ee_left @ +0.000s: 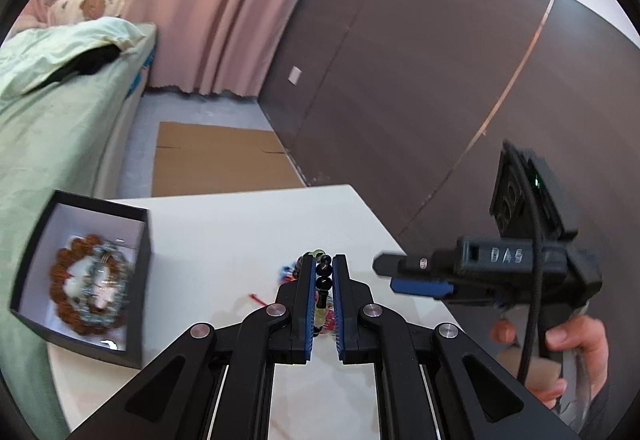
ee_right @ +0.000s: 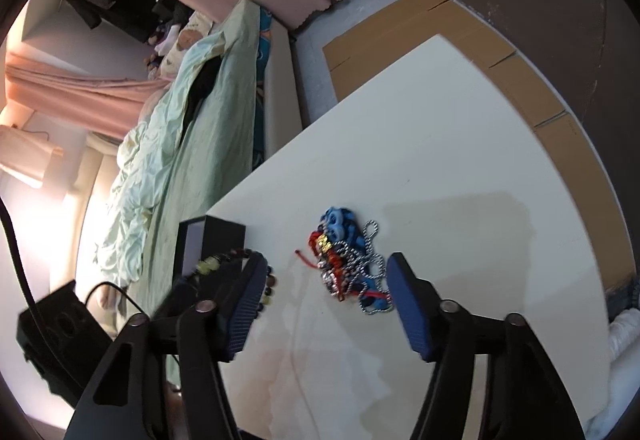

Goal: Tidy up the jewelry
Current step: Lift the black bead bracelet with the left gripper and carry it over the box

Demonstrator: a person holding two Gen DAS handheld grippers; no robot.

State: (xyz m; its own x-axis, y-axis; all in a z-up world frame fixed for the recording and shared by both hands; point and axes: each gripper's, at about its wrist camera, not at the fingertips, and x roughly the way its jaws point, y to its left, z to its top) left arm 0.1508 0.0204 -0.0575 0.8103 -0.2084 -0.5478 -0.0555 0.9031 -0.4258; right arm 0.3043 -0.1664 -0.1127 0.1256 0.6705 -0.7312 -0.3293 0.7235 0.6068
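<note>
My left gripper is shut on a bracelet of dark and pale green beads, held above the white table. The bracelet also shows in the right wrist view, beside the left gripper's finger. A black box with a white inside stands at the table's left edge and holds a brown bead bracelet and a grey-green one. My right gripper is open and empty over a tangled pile of jewelry: blue pieces, red cord, a silver ball chain.
A bed with a pale green cover runs along the table's left side. Flattened cardboard lies on the floor beyond the table. A dark brown wall and pink curtains stand behind.
</note>
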